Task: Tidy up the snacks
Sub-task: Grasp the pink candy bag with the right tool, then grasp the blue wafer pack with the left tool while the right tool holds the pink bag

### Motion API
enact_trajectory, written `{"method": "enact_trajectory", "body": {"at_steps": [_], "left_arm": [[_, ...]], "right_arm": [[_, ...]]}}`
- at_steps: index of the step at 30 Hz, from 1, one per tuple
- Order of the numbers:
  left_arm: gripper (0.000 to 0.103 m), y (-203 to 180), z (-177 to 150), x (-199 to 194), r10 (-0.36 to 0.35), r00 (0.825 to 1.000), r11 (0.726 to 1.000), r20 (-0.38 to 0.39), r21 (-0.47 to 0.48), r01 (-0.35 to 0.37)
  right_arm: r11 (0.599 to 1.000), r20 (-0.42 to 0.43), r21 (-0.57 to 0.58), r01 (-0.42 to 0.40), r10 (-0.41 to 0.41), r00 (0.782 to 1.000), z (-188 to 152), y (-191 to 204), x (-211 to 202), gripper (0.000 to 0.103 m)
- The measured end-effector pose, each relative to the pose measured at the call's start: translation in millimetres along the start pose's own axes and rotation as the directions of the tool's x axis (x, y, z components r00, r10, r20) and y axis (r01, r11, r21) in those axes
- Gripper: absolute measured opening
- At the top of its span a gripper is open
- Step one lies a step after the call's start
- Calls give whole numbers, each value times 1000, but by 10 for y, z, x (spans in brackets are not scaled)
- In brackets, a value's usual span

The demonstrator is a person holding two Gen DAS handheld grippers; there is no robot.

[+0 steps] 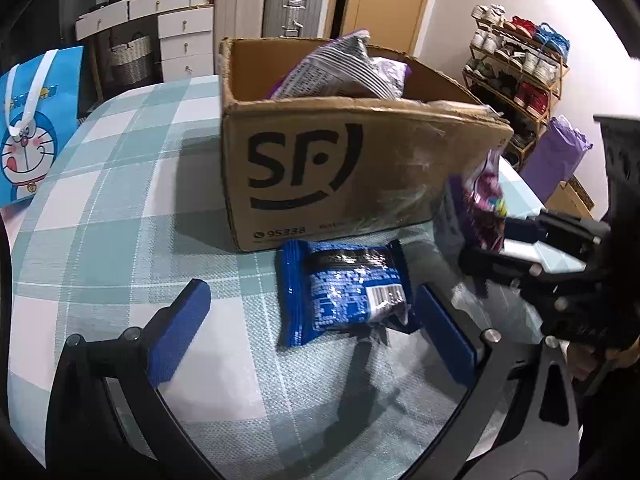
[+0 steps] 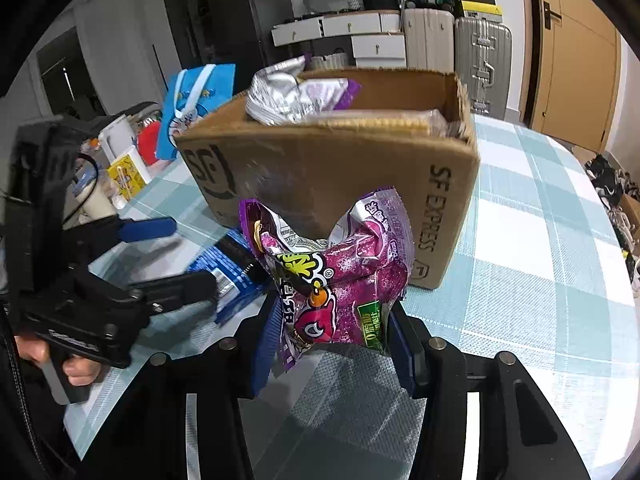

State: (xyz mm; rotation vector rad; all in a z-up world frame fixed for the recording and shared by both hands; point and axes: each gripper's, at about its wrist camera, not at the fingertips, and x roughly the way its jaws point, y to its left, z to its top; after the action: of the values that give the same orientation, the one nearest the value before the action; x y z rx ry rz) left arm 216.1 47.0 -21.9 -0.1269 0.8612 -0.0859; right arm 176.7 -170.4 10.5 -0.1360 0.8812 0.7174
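The box [image 1: 320, 168] ahead of the left tool [image 1: 312, 324] is brown cardboard, dull and a bit rough, with a torn top edge and a shiny strip of clear tape. The blue pack [image 1: 344, 292] between that tool's fingers is shiny plastic film with crinkles. The purple bag [image 2: 336, 280] in the right tool [image 2: 332, 344] is glossy, wrinkled plastic. The silver bag [image 2: 292, 96] in the box looks like shiny foil. The bench [image 1: 120, 208] wears a woven cloth that looks matt and bumpy. Both tools are matt black plastic with blue ribbed pads [image 1: 180, 332] and shiny metal bolts [image 1: 490, 336].
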Motion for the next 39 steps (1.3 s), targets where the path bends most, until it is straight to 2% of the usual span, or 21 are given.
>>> {"method": "enact_trajectory", "body": {"at_steps": [6, 16, 19, 21, 25, 30, 39], "left_arm": [[102, -100, -30, 84, -38, 999, 999, -36, -1, 38], [99, -279, -57, 228, -15, 998, 1000, -60, 26, 17], [92, -308, -50, 263, -3, 998, 1000, -64, 31, 5], [82, -323, -44, 265, -7, 998, 999, -58, 34, 9], [70, -317, -25, 261, -3, 999, 1000, -48, 22, 4], [48, -218, -25, 299, -24, 999, 1000, -42, 18, 25], [43, -210, 1, 209, -52, 998, 998, -19, 39, 53]], "right_arm": [[1000, 46, 15, -2, 1, 999, 57, -48, -226, 50], [999, 47, 33, 16, -18, 999, 60, -109, -267, 50], [999, 47, 34, 15, -17, 999, 67, -93, -261, 50], [999, 48, 32, 15, -16, 999, 75, -70, -248, 50], [999, 52, 31, 16, -18, 998, 74, -69, -251, 50], [999, 55, 34, 17, -19, 998, 64, -76, -267, 50], [999, 62, 34, 24, -26, 998, 72, -80, -305, 50]]}}
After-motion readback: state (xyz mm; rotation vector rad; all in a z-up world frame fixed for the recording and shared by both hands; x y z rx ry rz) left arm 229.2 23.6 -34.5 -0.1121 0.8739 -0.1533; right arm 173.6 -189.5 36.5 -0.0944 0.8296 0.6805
